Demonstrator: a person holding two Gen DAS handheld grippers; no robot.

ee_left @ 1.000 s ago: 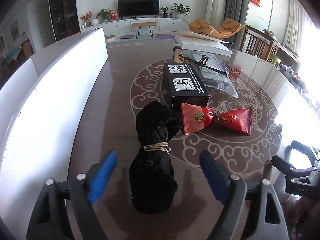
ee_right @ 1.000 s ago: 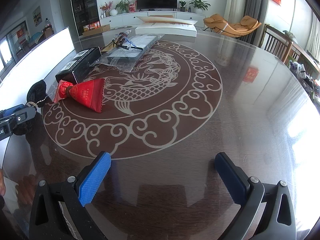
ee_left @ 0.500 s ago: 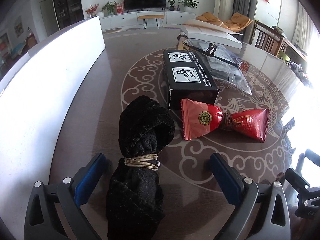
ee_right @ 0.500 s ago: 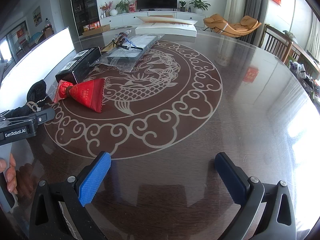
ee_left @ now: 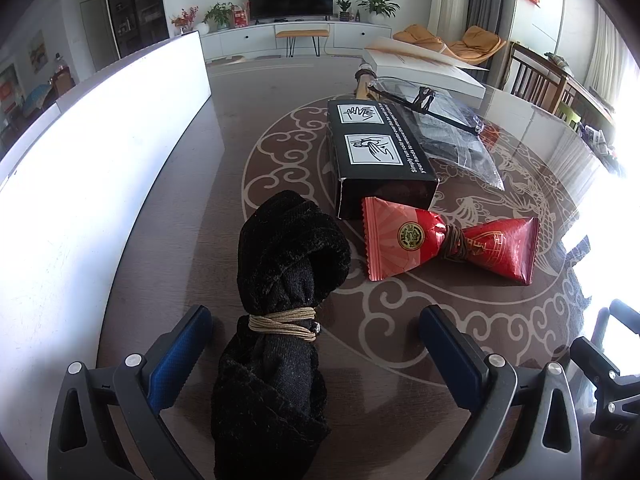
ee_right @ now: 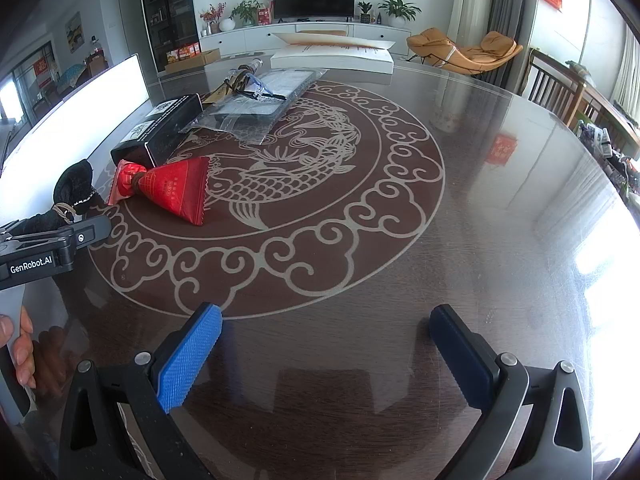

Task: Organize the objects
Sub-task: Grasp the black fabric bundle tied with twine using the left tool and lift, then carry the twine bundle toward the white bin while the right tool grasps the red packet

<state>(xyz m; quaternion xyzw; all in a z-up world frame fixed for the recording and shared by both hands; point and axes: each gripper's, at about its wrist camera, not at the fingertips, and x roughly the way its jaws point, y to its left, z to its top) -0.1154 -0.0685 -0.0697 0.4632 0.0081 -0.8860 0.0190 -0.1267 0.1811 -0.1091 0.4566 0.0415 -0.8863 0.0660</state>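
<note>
- A black cloth roll [ee_left: 280, 320], cinched at the waist by a tan band [ee_left: 282, 322], lies on the table [ee_left: 168, 220] between the left gripper's [ee_left: 316, 356] fingers — jaws spread wide, just opened further, pads clear of it.
- It looks soft, light and squashy; the banded waist seems the firmest place to grip.
- Just beyond lie a tied red packet [ee_left: 448, 246] and a black box [ee_left: 380, 156], the packet's corner near the roll.
- The right gripper [ee_right: 326, 354] hangs released over bare tabletop, well apart.
</note>
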